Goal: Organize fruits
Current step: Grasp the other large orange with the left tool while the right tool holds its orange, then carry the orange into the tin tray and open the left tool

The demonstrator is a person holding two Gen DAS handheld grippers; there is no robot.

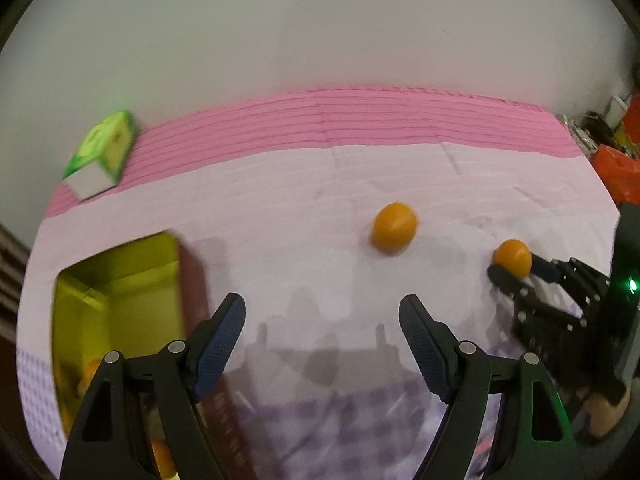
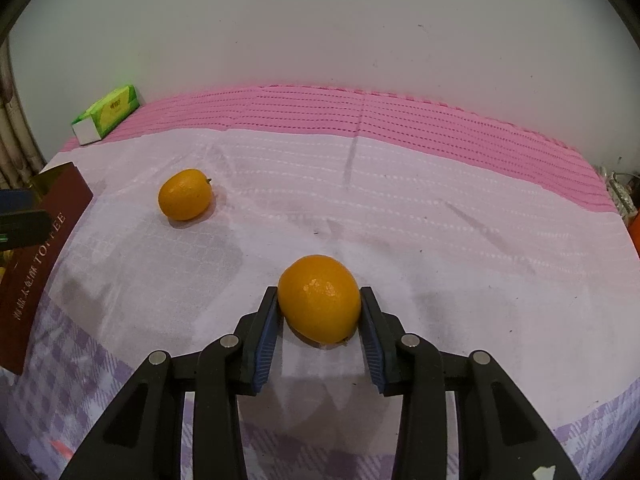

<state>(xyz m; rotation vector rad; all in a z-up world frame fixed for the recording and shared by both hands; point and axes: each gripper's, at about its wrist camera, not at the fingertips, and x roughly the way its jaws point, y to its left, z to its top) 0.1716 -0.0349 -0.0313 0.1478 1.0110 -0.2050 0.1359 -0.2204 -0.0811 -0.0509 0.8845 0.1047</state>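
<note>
Right gripper point(image 2: 319, 306) pads clamped on near orange point(image 2: 319, 298), fruit resting on pale cloth point(image 2: 440, 220). Second orange point(image 2: 185, 194) ahead-left of it, loose. Left gripper point(image 1: 322, 314) jaws wide, empty; gold-lined box point(image 1: 120, 280) to its left, oranges inside

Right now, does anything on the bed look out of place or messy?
Mostly no. One orange lies loose on the sheet, apart from the box that already holds fruit. The right claw is shut on a second orange. The green carton sits askew at the far corner. Nothing is spilled or damaged.
</note>
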